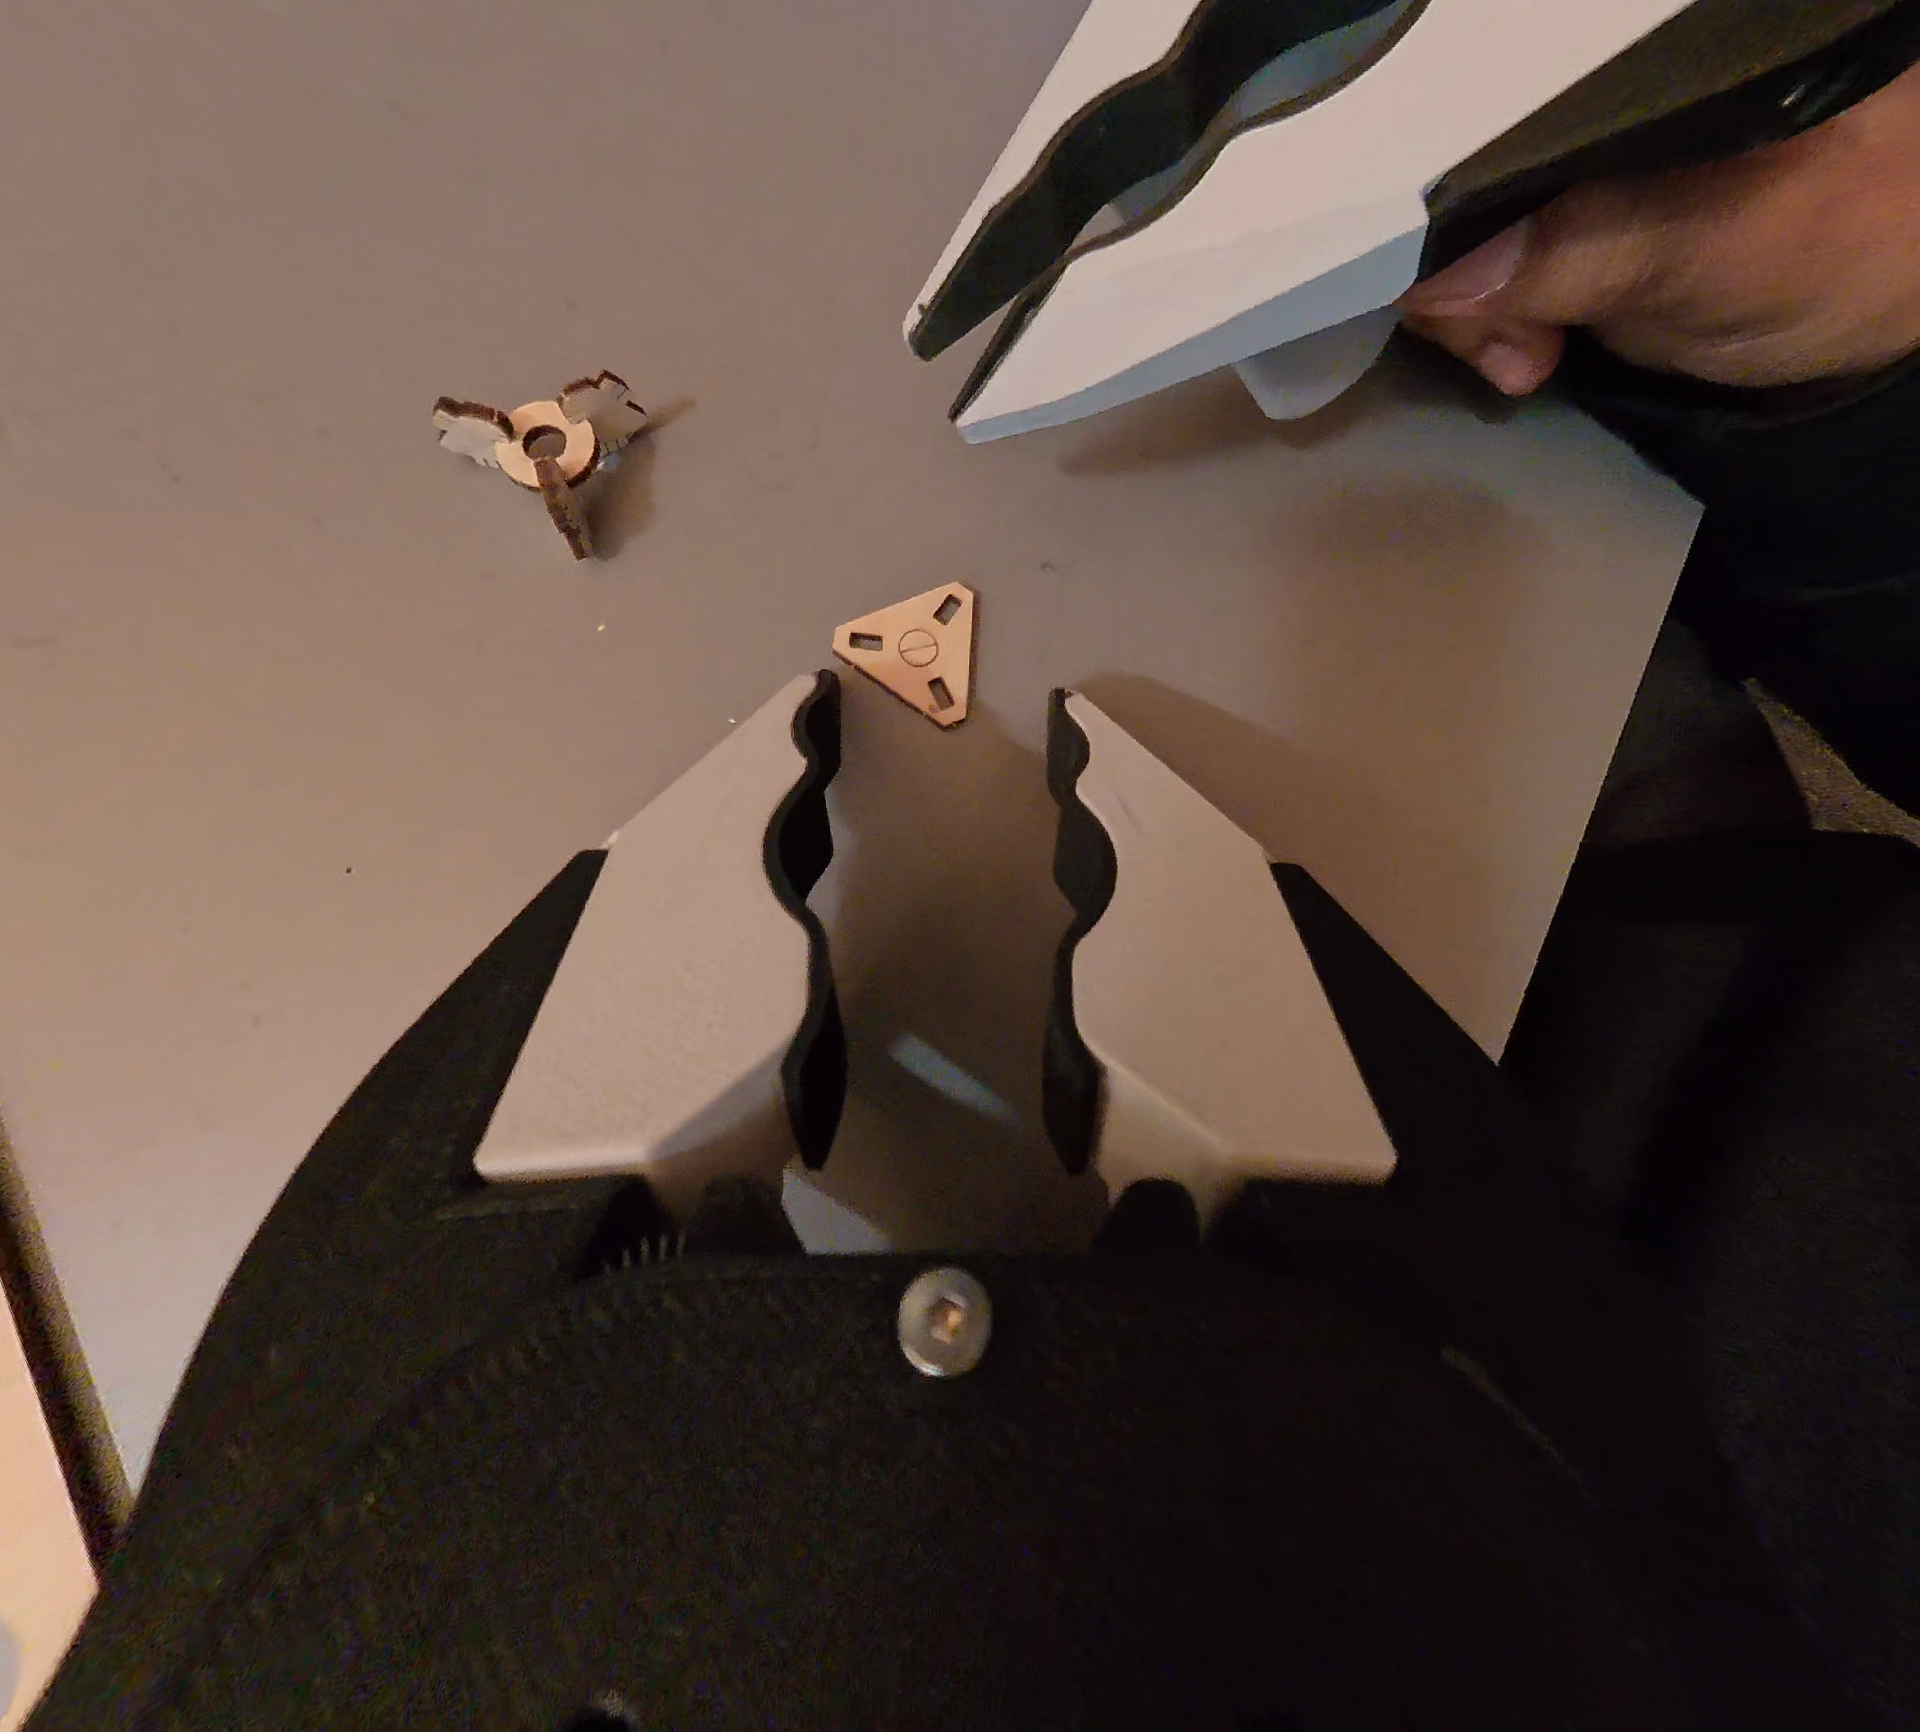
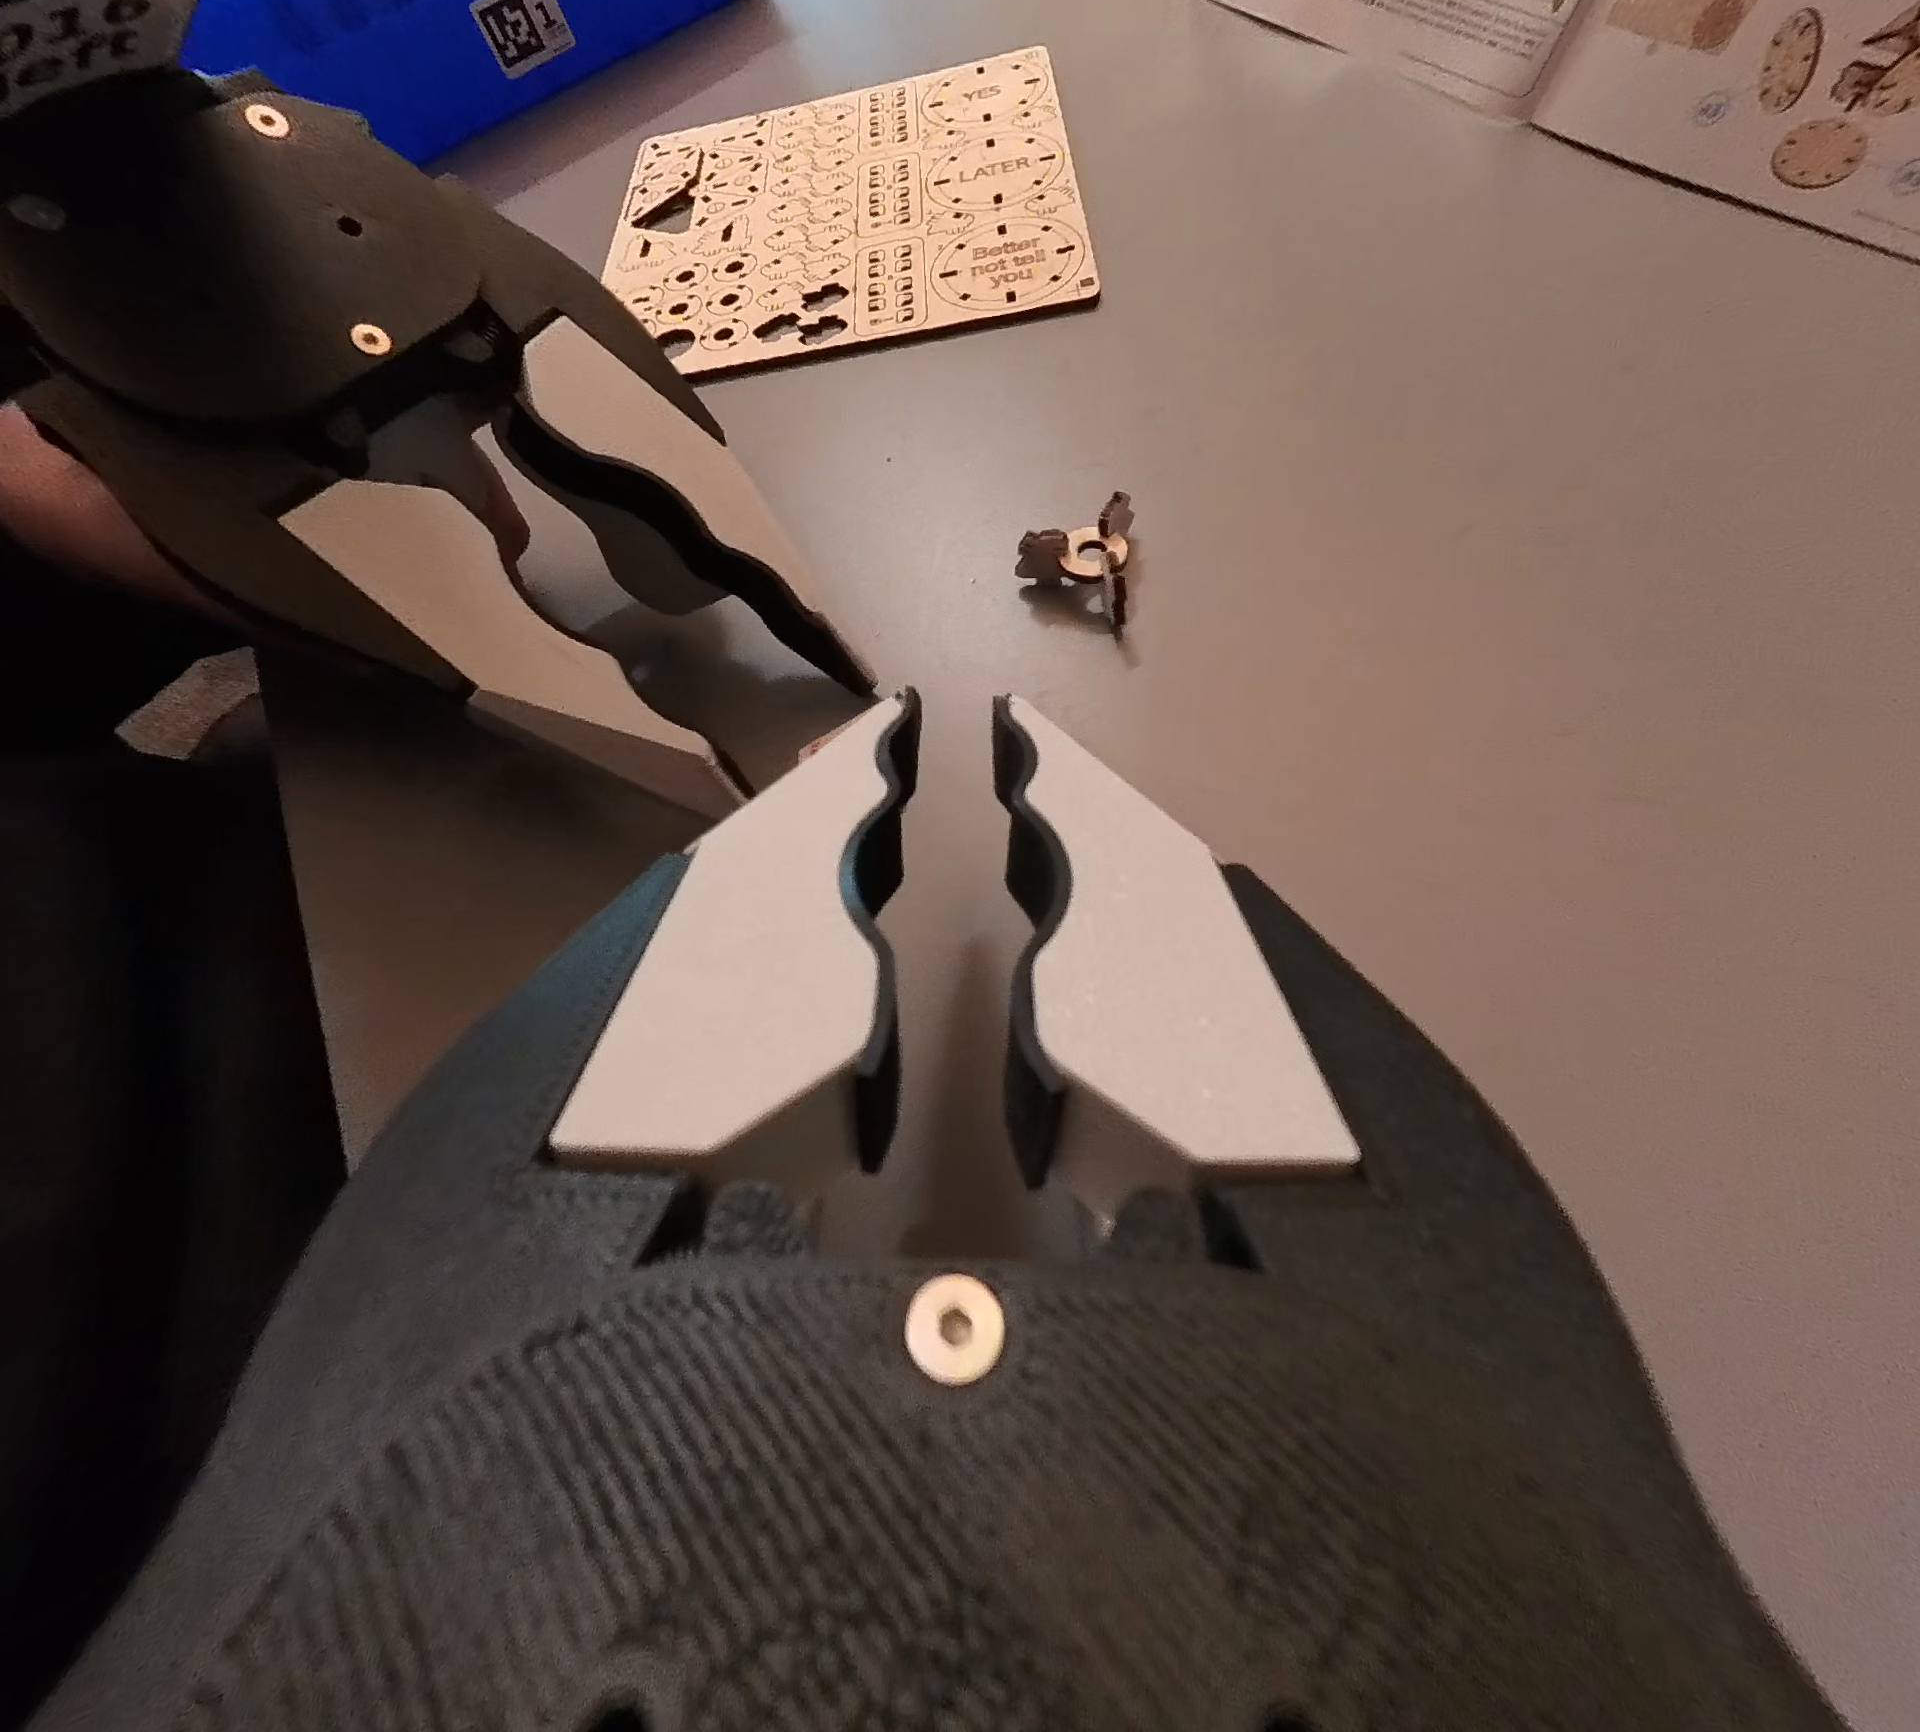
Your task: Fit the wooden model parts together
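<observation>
The grey surface (image 1: 312,124) bore everything. The left hand-held gripper (image 1: 943,695) angled down, jaws wide and bare, a wooden triangle (image 1: 912,652) at its 12 o'clock. The right hand-held gripper (image 2: 954,703) hovered, narrowly parted, bare; a small wooden assembly (image 2: 1086,558) lay at its 1 o'clock.

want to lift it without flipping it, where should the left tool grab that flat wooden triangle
The wooden triangle lies flat on the table, just ahead of the open left tool, so no face offers itself. Probably best to come down from above and pinch across it, one pad on a straight edge, the other on the opposite blunt corner. It is thin, so tips must reach the table.
</observation>
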